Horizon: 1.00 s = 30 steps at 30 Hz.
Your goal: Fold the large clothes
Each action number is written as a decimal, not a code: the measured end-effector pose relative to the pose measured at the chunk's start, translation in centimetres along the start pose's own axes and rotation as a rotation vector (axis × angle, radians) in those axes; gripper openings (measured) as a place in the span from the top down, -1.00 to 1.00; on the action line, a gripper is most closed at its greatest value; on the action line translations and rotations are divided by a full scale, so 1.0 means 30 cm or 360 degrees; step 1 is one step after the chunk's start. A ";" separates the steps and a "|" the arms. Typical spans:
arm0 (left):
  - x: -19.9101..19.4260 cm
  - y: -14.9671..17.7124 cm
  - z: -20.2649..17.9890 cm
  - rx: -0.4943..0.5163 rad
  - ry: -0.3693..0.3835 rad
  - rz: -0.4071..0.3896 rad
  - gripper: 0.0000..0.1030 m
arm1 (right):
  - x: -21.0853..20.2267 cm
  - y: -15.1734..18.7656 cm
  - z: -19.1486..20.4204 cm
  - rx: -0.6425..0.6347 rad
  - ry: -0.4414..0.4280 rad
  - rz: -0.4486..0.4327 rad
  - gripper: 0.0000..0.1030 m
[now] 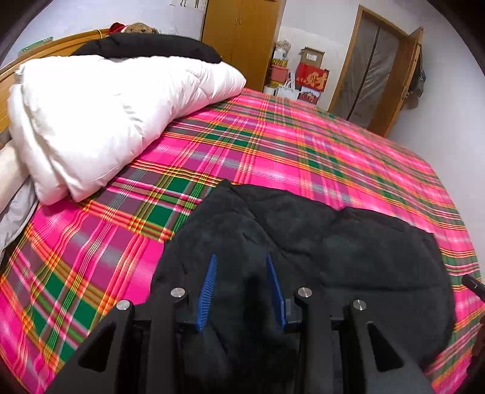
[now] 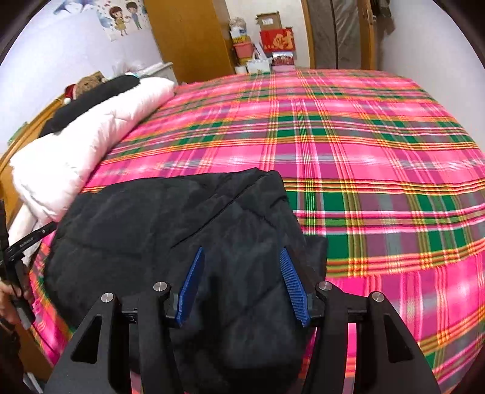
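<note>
While both grippers point down at the bed, a black quilted jacket (image 1: pixel 348 251) lies bunched on the pink plaid bedsheet (image 1: pixel 272 145) at the near edge. Over on the left wrist view, the left gripper (image 1: pixel 241 257) has its blue ribbed pads (image 1: pixel 209 291) standing apart with dark jacket fabric rising between them; whether those pads press on the cloth I cannot tell, it is all black on black down there. Switch to the right wrist view and the right gripper (image 2: pixel 242 251) shows its jaws set wider, blue pads (image 2: pixel 292 285) on either side of a thick fold of the jacket (image 2: pixel 169 230), the padding filling the gap and bulging down toward the camera, so it looks clamped on that bulk. At the far left edge of that same view a hand (image 2: pixel 9 300) grips the black frame of the other tool. A folded white duvet (image 1: pixel 100 115) sits along the head of the bed with a black garment (image 1: pixel 151 47) on top of it, a teddy bear (image 1: pixel 138 28) behind. Beyond the bed stand a wooden wardrobe (image 1: pixel 242 39), stacked boxes (image 1: pixel 309 72) and a wooden door (image 1: pixel 379 69).
</note>
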State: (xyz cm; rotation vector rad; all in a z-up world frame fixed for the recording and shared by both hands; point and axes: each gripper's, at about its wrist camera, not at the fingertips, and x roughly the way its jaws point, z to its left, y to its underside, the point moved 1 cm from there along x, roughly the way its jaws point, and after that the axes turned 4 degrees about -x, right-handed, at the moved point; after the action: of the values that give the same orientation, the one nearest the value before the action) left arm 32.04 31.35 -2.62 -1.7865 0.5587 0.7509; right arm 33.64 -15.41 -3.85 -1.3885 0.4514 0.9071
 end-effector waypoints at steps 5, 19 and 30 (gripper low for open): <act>-0.193 0.113 -0.066 0.0014 0.0046 -0.0039 0.13 | -0.163 0.109 0.057 -0.0045 -0.0028 -0.0052 -0.03; -0.625 0.386 -0.256 0.0069 0.0096 -0.0076 0.09 | -0.498 0.389 0.171 -0.0139 -0.0029 -0.0133 -0.03; -0.756 0.594 -0.309 0.0079 0.0024 -0.0045 0.09 | -0.623 0.576 0.230 -0.0180 -0.0023 -0.0125 -0.03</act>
State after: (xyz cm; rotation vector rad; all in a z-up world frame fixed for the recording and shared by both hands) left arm 6.17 17.19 4.31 -1.7520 0.5563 0.6986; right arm 7.59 -15.19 0.27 -1.4915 0.3367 0.8893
